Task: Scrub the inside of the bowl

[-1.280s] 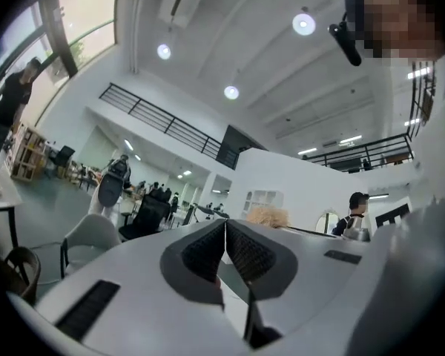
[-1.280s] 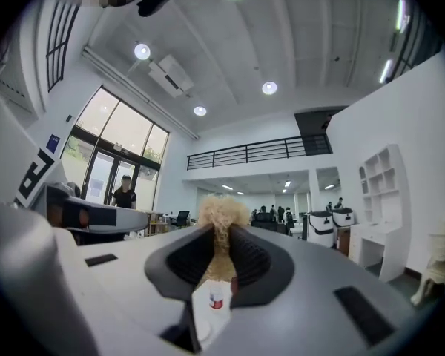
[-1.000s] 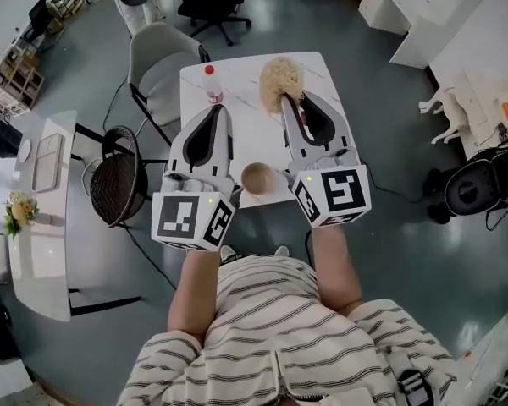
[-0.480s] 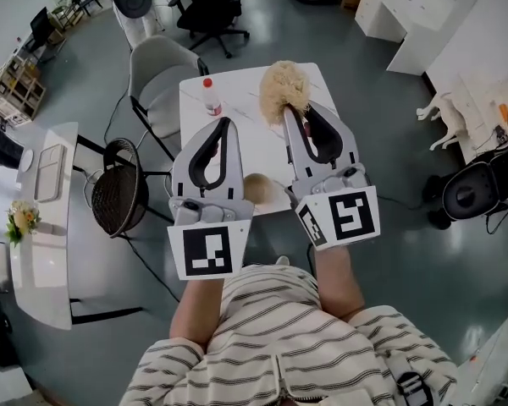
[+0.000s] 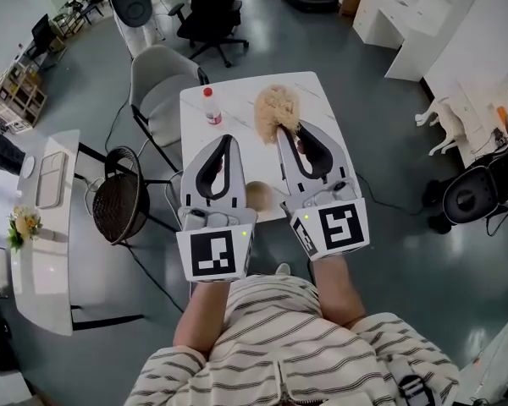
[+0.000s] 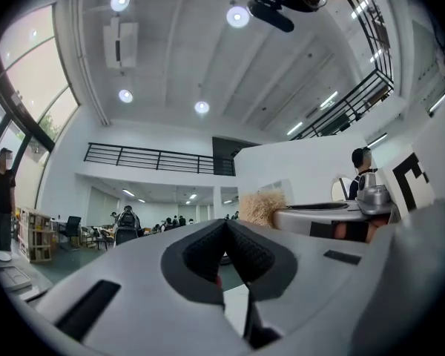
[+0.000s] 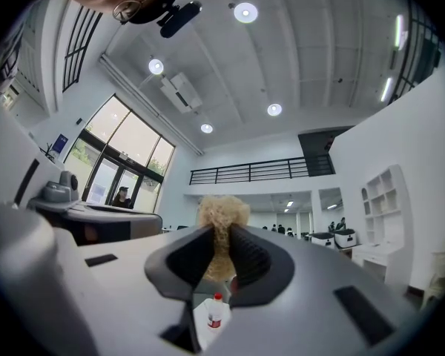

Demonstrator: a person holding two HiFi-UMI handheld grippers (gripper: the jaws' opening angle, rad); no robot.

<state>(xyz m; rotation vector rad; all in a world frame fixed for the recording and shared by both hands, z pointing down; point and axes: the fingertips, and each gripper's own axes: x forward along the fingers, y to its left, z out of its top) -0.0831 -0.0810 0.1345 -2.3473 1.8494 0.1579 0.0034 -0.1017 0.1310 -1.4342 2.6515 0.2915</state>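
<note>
The tan bowl [image 5: 256, 195] sits on the white marble tabletop [image 5: 237, 91], close to its near edge. In the head view it shows in the gap between the two claws, partly covered by them, and neither claw touches it.

The right claw [image 5: 284, 130] is clamped on a tan, fibrous scrubber [image 5: 273, 108]. In the right gripper view the tuft stands pinched between the two dark pads and bulges out above them. From the head view the scrubber lies beyond the bowl, over the far part of the tabletop.

The left claw [image 5: 226, 139] is closed, its pads meeting with nothing between them. It is held to the left of the bowl, pointing away from the person.

A small bottle with a red cap [image 5: 210, 106] stands upright near the tabletop's far left corner, apart from the scrubber. A grey chair [image 5: 157, 70] is drawn up at the tabletop's left side, and a dark wire basket [image 5: 118, 186] stands on the floor beside it.
</note>
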